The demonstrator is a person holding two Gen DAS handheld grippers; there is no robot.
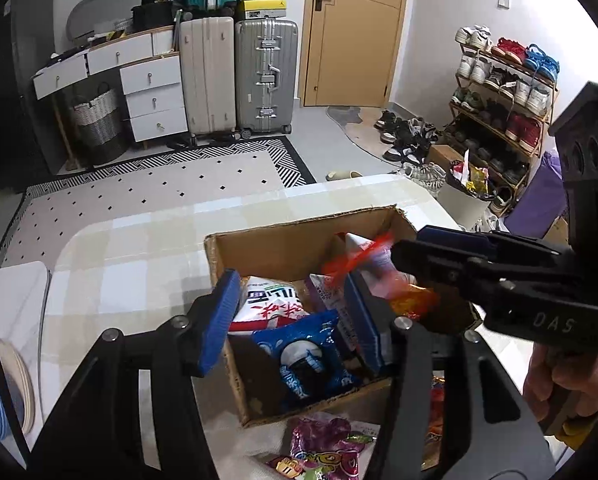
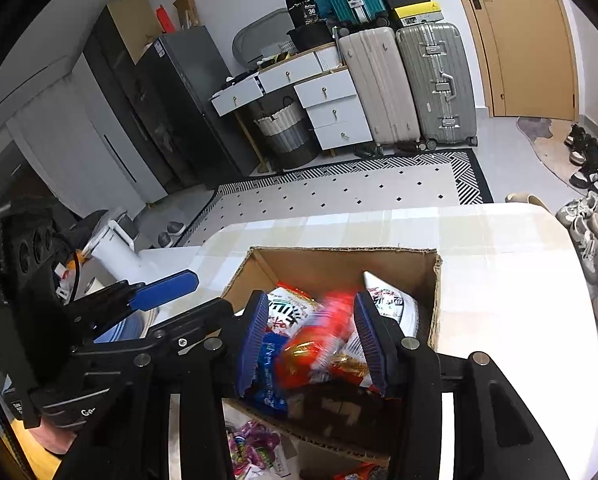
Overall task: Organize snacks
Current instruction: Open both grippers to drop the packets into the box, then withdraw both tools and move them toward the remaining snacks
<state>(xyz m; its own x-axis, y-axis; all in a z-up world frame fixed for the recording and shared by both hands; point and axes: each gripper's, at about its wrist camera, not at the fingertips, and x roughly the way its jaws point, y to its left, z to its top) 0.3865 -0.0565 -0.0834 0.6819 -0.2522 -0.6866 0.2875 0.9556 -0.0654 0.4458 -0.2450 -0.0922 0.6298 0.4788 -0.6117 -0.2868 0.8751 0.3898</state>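
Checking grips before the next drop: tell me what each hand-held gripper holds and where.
Right hand-held gripper: red snack packet, pinched across its middle over the box. Left hand-held gripper: open, holding nothing.

White walls, a tan door [image 1: 355, 32], 2 suitcases [image 1: 239, 76] beside white drawers [image 1: 151, 88], patterned rug [image 1: 159, 184].

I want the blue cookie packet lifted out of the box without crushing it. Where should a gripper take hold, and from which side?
Probably by the crimped top edge of the blue cookie packet. It leans in the near part of the cardboard box, with that flat seam uppermost. Come down from above, since the box walls and the white noodle packet block the sides. The open left gripper already hangs over it.
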